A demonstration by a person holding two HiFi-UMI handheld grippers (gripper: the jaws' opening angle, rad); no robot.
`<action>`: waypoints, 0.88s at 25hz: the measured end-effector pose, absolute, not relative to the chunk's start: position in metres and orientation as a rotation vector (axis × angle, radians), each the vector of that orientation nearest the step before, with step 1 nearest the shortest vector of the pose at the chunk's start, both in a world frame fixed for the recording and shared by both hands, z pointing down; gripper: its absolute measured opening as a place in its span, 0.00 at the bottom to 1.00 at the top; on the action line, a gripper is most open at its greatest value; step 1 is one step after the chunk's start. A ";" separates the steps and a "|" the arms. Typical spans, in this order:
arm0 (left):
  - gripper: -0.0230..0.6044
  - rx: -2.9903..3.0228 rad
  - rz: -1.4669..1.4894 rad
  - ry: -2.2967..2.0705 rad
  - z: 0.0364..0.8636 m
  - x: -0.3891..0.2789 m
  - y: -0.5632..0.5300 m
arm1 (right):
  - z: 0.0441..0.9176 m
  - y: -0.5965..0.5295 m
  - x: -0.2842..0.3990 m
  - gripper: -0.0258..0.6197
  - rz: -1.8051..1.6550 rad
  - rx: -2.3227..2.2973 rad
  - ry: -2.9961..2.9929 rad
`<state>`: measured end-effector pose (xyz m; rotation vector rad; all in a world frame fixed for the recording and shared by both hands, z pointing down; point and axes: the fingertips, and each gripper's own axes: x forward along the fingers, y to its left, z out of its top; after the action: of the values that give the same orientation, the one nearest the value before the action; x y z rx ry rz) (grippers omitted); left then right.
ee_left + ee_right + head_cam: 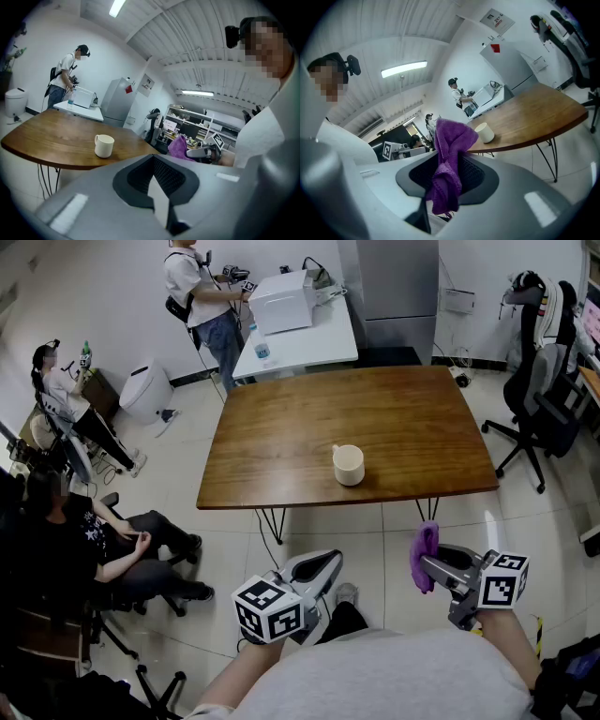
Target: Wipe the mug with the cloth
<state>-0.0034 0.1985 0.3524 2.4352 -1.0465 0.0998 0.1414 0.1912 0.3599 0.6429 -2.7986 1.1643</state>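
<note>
A cream mug (348,465) stands upright on the brown wooden table (281,451), near its front edge; it also shows in the left gripper view as the mug (104,145) and in the right gripper view as the mug (484,132). My right gripper (427,563) is shut on a purple cloth (424,554), held in front of the table, short of its edge; the cloth (450,164) hangs bunched from the jaws. My left gripper (323,568) is shut and empty, low and left of the right one, also short of the table.
People sit at the left (103,540) and one stands at the back by a white table (300,338) with a printer. Office chairs (544,399) stand at the right. The table has thin metal legs (272,521).
</note>
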 end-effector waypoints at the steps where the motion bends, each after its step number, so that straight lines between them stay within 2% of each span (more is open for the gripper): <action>1: 0.04 2.432 0.102 -1.045 0.352 -0.014 0.177 | 0.360 0.171 0.132 0.24 1.172 0.643 -2.796; 7: 0.04 2.409 0.108 -1.038 0.358 -0.081 0.063 | 0.364 0.064 0.074 0.24 1.199 0.675 -2.768; 12: 0.04 2.399 0.123 -1.010 0.367 -0.112 0.005 | 0.367 0.011 0.046 0.24 1.230 0.708 -2.754; 22: 0.04 2.487 0.247 -0.938 0.391 -0.096 -0.038 | 0.386 -0.025 0.056 0.24 1.314 0.689 -2.680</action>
<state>-0.0960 -0.0378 0.3914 2.4872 -0.9375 0.2465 0.0561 -0.0248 0.3856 0.6892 -2.6801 1.3136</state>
